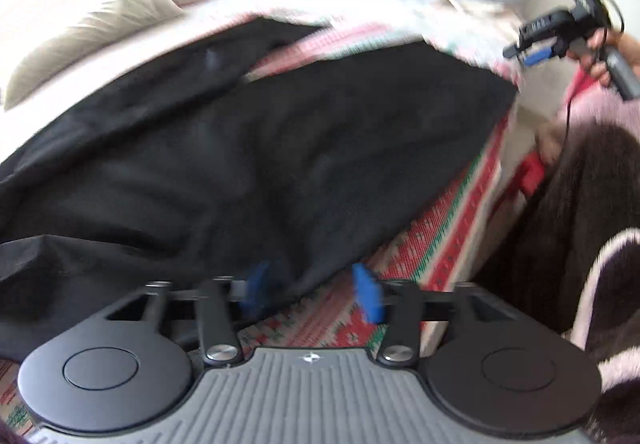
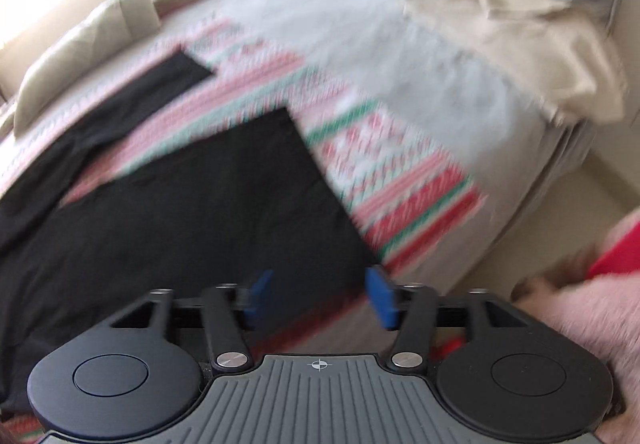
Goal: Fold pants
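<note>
Patterned bedspread (image 2: 400,172), black pants (image 2: 200,204) spread just beyond both grippers' blue fingers (image 1: 366,298), all apart, unclamped.

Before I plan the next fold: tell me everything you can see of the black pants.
The black pants are a matte, woven-looking fabric, lying spread on the patterned red, green and white blanket on the bed. In the right wrist view two legs run apart, each ending in a straight hem. The cloth looks lightly rumpled in the left wrist view. Both views are blurred. The left gripper is open at the fabric's near edge; the right gripper is open above it, gripping nothing.
</note>
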`<state>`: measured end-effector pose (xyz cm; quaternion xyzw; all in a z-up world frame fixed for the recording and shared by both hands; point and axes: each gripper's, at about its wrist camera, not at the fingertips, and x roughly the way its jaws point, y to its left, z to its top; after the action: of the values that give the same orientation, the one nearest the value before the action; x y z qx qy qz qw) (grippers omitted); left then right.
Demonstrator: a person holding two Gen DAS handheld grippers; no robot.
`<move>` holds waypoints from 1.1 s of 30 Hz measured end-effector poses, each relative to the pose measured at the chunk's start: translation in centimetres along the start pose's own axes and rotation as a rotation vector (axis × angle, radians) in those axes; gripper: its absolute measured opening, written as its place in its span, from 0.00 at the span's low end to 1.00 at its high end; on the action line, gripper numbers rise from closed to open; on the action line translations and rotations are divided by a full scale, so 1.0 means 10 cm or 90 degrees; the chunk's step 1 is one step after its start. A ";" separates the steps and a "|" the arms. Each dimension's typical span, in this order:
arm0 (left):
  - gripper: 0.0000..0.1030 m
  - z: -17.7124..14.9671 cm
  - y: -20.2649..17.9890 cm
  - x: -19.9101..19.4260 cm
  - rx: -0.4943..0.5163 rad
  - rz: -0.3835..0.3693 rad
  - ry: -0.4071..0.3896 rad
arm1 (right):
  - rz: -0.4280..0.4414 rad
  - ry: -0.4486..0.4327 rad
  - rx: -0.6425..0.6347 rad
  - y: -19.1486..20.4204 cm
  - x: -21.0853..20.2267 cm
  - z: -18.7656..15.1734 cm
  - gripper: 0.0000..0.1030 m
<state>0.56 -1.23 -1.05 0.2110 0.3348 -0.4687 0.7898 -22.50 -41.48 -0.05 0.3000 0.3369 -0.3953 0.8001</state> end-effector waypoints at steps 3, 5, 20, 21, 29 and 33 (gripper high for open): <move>0.87 0.02 0.15 -0.11 -0.051 0.035 -0.044 | 0.030 -0.025 -0.028 0.06 0.21 0.16 0.65; 0.91 0.03 0.28 -0.16 -0.098 0.072 -0.061 | 0.041 -0.030 -0.037 0.09 0.44 0.26 0.65; 0.99 -0.16 1.05 -0.21 -0.331 0.307 -0.055 | -0.022 -0.048 -0.121 0.40 1.27 0.61 0.01; 0.99 -0.18 1.09 -0.22 -0.343 0.318 -0.055 | -0.033 -0.055 -0.123 0.39 1.28 0.66 0.01; 0.99 -0.53 1.56 -0.47 -0.524 0.462 -0.023 | -0.120 -0.065 -0.112 0.48 1.40 0.81 0.33; 0.99 -0.83 1.77 -0.70 -0.613 0.522 -0.018 | -0.118 -0.119 -0.185 0.81 1.11 0.68 0.71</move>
<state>11.09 16.71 -1.32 -0.0633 0.3897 0.0726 0.9159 -8.56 -47.20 -2.86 0.1111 0.3411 -0.4405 0.8230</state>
